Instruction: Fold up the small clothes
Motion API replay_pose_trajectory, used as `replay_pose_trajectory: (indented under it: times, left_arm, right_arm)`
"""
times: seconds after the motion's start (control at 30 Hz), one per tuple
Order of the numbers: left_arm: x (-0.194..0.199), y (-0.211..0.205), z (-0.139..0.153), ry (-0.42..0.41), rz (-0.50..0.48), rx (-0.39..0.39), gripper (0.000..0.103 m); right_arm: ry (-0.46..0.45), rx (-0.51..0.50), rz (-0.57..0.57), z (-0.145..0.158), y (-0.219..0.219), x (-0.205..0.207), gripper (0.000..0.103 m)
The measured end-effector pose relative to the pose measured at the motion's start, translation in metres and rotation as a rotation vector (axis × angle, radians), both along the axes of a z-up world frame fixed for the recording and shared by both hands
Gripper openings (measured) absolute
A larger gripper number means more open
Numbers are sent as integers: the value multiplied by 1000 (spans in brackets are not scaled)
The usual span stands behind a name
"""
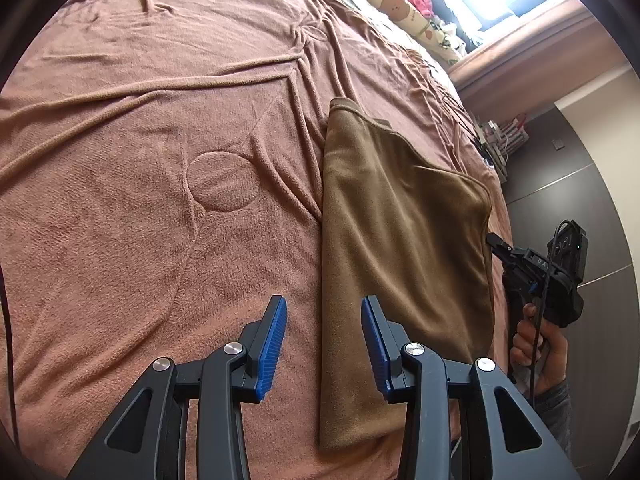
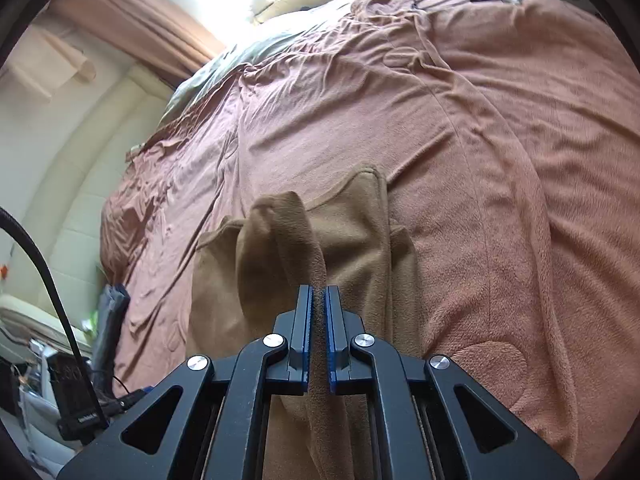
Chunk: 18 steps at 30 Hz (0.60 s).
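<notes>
A small brown garment (image 1: 400, 220) lies folded lengthwise on the pink-brown blanket (image 1: 160, 160) of a bed. My left gripper (image 1: 323, 308) hovers open over the garment's left fold edge, with nothing between its blue pads. In the same view my right gripper (image 1: 494, 240) reaches the garment's right edge, held by a hand (image 1: 536, 344). In the right wrist view the right gripper (image 2: 319, 292) is shut on a raised flap of the brown garment (image 2: 352, 232); cloth fills the narrow slit between its pads and humps up in front of them.
Patterned pillows and soft toys (image 1: 412, 4) lie at the head of the bed under a bright window. Dark wall panels (image 1: 560, 200) stand past the bed's right edge. Off the bed's side are a black cable (image 2: 36, 256) and a black device (image 2: 76, 396).
</notes>
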<state>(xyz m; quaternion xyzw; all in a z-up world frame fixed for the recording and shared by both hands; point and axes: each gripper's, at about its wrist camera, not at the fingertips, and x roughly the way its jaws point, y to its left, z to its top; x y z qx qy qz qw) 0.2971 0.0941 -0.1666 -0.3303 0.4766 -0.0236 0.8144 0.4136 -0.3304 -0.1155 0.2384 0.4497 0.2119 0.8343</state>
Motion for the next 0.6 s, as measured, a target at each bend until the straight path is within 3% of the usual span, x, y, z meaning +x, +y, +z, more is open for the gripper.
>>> replay_pose_trajectory:
  times: [0.07, 0.3, 0.43, 0.6]
  left_arm:
    - [2, -1, -1, 7, -7, 11, 41]
    - [14, -6, -7, 28, -6, 22, 41]
    - [21, -13, -8, 34, -16, 31, 41]
    - [32, -22, -8, 35, -33, 51, 41]
  right_arm:
    - [30, 71, 13, -10, -10, 6, 3]
    - [60, 164, 72, -24, -19, 29, 5]
    - [53, 179, 69, -28, -22, 45, 43]
    - [53, 139, 57, -28, -18, 56, 44]
